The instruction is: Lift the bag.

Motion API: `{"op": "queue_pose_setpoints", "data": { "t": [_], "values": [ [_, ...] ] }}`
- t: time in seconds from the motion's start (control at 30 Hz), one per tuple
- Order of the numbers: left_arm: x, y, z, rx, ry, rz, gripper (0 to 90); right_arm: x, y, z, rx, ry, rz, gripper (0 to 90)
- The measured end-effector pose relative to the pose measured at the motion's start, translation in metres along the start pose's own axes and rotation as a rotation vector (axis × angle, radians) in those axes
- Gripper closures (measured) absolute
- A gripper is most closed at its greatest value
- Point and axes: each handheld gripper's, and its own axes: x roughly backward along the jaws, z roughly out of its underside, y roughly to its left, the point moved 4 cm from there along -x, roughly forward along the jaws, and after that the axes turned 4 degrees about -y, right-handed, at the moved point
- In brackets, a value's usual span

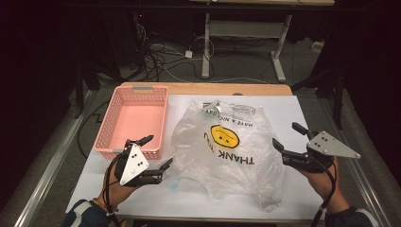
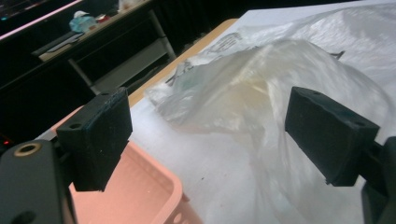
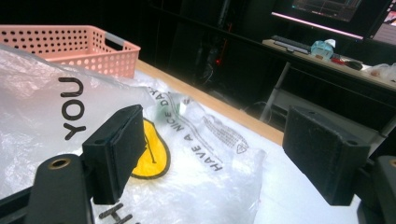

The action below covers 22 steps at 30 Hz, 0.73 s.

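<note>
Item: clear plastic bag with a yellow smiley, lying crumpled mid-table on the white sheet, untouched; all handling remains ahead of you. Long axis runs toward you, printed text reads upside down, handles at the far end. Your left gripper and right gripper flank it, jaws spread, empty. Pink basket stands left.

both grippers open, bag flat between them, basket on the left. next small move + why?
Probably ease the left gripper right, onto the near-left edge of the plastic bag, and close. Both grippers are open and hold nothing; the right gripper hovers at the bag's right edge. The bag lies loose on the table beside the pink basket, and the left one is already almost at its edge.
</note>
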Motion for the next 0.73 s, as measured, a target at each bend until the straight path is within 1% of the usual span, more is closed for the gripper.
{"op": "queue_pose_setpoints", "data": {
  "t": [0.03,0.07,0.13,0.17,0.23,0.27,0.3,0.33,0.37,0.4,0.5,0.6,0.67,0.73],
  "values": [
    [-0.001,0.0,0.003,0.007,0.004,0.0,14.7,0.001,0.001,0.002,-0.001,-0.002,-0.002,21.8],
    [-0.001,0.0,0.005,0.007,0.007,-0.003,14.7,0.002,0.003,0.005,-0.002,-0.003,-0.01,21.7],
    [-0.002,0.0,0.01,0.006,0.007,-0.011,14.7,0.004,0.007,0.01,0.002,-0.001,-0.008,21.2],
    [-0.003,-0.001,0.014,0.013,0.009,-0.005,14.7,0.004,0.009,0.013,-0.001,0.0,-0.013,20.9],
    [-0.005,-0.002,0.02,0.011,0.02,-0.011,14.6,0.004,0.016,0.021,0.028,0.019,-0.022,19.8],
    [-0.006,-0.003,0.023,0.017,0.026,-0.006,14.6,0.004,0.018,0.026,0.04,0.027,-0.022,19.6],
    [-0.007,-0.004,0.026,0.016,0.035,-0.001,14.6,0.005,0.02,0.029,0.025,0.023,-0.029,19.9],
    [-0.007,-0.005,0.028,0.006,0.042,0.001,14.6,0.005,0.022,0.033,0.021,0.027,-0.038,19.9],
    [-0.008,-0.006,0.029,0.002,0.047,0.002,14.6,0.005,0.025,0.036,0.034,0.04,-0.041,19.3],
    [-0.008,-0.007,0.03,0.006,0.048,0.008,14.6,0.005,0.027,0.039,0.049,0.049,-0.041,19.1],
    [-0.008,-0.007,0.03,0.014,0.044,0.014,14.6,0.005,0.03,0.044,0.028,0.052,-0.058,19.4],
    [-0.009,-0.008,0.03,0.01,0.046,0.016,14.5,0.004,0.035,0.048,0.039,0.065,-0.075,19.1],
    [-0.008,-0.008,0.03,0.011,0.043,0.014,14.5,0.004,0.036,0.047,0.039,0.058,-0.073,19.3],
    [-0.008,-0.007,0.03,0.017,0.04,0.014,14.5,0.005,0.036,0.045,0.03,0.047,-0.072,19.3]
  ]
}}
